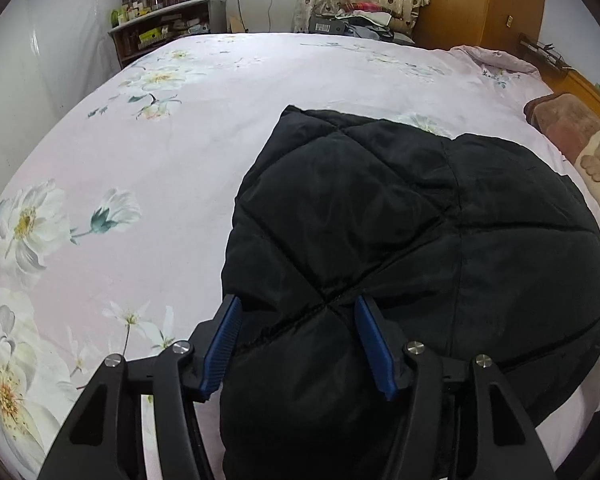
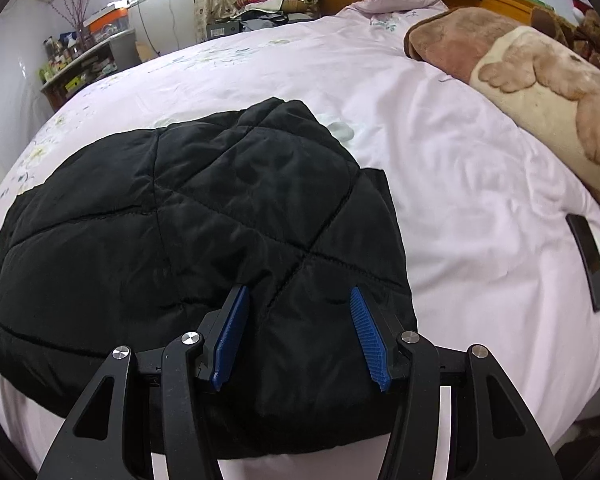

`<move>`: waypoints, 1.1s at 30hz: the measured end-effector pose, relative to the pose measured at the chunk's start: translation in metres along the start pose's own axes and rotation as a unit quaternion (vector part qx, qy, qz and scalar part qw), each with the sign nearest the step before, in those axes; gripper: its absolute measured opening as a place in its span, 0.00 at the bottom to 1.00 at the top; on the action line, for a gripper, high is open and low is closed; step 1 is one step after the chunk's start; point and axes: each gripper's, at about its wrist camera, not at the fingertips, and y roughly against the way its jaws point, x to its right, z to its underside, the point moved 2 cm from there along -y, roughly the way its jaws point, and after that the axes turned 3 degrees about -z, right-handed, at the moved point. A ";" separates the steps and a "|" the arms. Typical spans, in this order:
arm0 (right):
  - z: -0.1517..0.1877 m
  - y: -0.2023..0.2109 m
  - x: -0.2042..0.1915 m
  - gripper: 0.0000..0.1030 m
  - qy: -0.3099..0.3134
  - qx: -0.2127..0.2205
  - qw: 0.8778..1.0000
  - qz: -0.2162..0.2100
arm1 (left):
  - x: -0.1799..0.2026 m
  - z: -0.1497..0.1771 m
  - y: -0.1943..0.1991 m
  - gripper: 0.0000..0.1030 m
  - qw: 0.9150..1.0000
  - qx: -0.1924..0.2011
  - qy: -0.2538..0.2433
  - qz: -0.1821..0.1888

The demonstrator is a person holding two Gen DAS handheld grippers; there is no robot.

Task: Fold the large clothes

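One black quilted jacket (image 1: 400,232), already folded into a compact padded block, lying on the pink floral bedsheet (image 1: 140,152) toward the near edge of the bed, probably kept there so both tools reach it without stretching. Two grippers, one per hand: left gripper (image 1: 298,304) spread wide, blue pads (image 1: 224,344) straddling the near left part of the block, gripping nothing; right gripper (image 2: 298,296) likewise spread, pads (image 2: 370,340) over the near right part, nothing pinched. Whether the pads touch the cloth or hover just above: cannot tell. Likely positioned this way, one at each near corner, to press the puffy layers flat or to take hold for another fold. Folding well along, judging by the tidy rectangular shape. Elsewhere: one brown and cream plush blanket (image 2: 540,80) at the bed's right side, well apart from the jacket; one dark flat phone-like object (image 2: 590,264) on the sheet near it; one cluttered shelf (image 1: 160,28) against the far wall.
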 end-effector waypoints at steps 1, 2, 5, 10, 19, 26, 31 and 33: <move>-0.001 0.001 -0.001 0.52 0.003 0.000 1.000 0.002 | 0.001 -0.001 0.000 0.59 1.000 0.000 -0.001 0.000; -0.001 0.002 0.000 0.52 0.004 0.000 1.000 0.003 | 0.001 -0.002 0.002 0.59 1.000 0.000 -0.002 -0.001; -0.001 0.013 -0.002 0.52 0.007 0.011 1.000 0.000 | 0.001 -0.004 0.008 0.59 1.000 0.005 -0.002 0.000; -0.002 0.023 -0.006 0.52 0.022 0.022 1.000 -0.001 | 0.000 -0.003 0.016 0.59 1.000 0.017 -0.002 0.000; -0.002 0.017 -0.006 0.52 0.024 0.019 1.000 -0.002 | -0.002 -0.005 0.012 0.59 1.000 0.013 0.008 0.007; 0.002 0.022 -0.016 0.59 0.047 0.034 0.998 -0.011 | -0.003 -0.006 0.017 0.59 0.999 0.038 0.011 0.025; 0.003 0.007 -0.004 0.60 0.037 0.024 0.999 -0.001 | -0.011 -0.007 -0.005 0.62 1.000 0.017 0.021 0.014; 0.000 0.003 0.006 0.62 0.030 0.023 0.999 0.001 | -0.013 -0.010 -0.008 0.66 0.999 0.018 0.022 0.016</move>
